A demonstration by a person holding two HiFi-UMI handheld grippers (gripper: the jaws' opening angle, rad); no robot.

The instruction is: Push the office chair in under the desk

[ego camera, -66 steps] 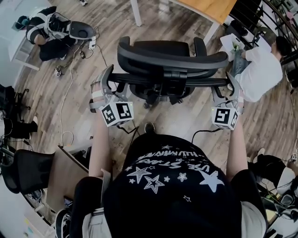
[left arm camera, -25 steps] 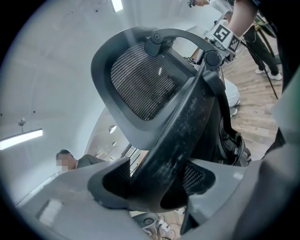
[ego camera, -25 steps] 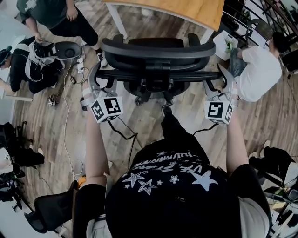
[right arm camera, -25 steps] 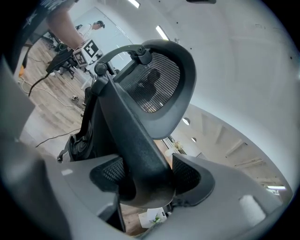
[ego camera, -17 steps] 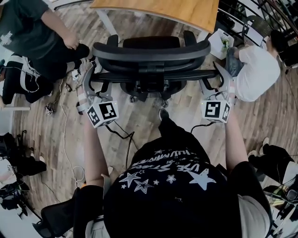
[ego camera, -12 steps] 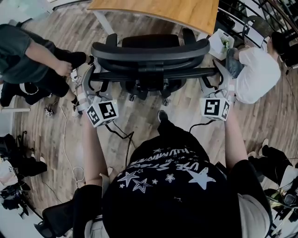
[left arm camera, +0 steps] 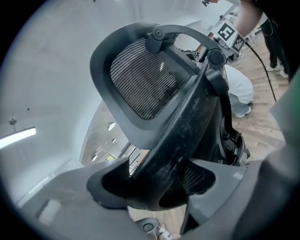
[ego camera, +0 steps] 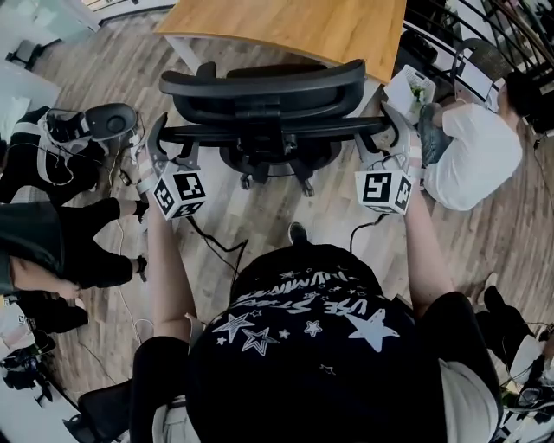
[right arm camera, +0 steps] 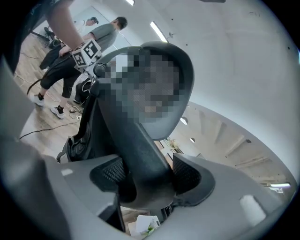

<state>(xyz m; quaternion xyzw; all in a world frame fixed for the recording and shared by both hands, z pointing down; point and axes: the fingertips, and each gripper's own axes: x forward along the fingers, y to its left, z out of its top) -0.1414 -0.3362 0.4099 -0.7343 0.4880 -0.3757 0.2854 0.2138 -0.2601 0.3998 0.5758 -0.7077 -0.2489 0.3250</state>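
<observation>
Head view: chair [ego camera: 260, 91] stands on the wood floor [ego camera: 260, 212], back toward me, just short of the desk [ego camera: 303, 26] edge; the backrest hides the seat front. Left gripper [ego camera: 154, 143] and right gripper [ego camera: 396, 130] sit at either end of the back bar [ego camera: 268, 131]. Left gripper view: jaws clamped on that bar, mesh headrest [left arm camera: 145, 79] above. Right gripper view: same, jaws closed around the bar. My read: grip set, chair near the desk; rolling it under remains.

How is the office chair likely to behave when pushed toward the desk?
The chair probably rolls easily: its wheeled base sits on smooth wooden floor. Gripped high on the back bar, it may swivel or tilt slightly.
</observation>
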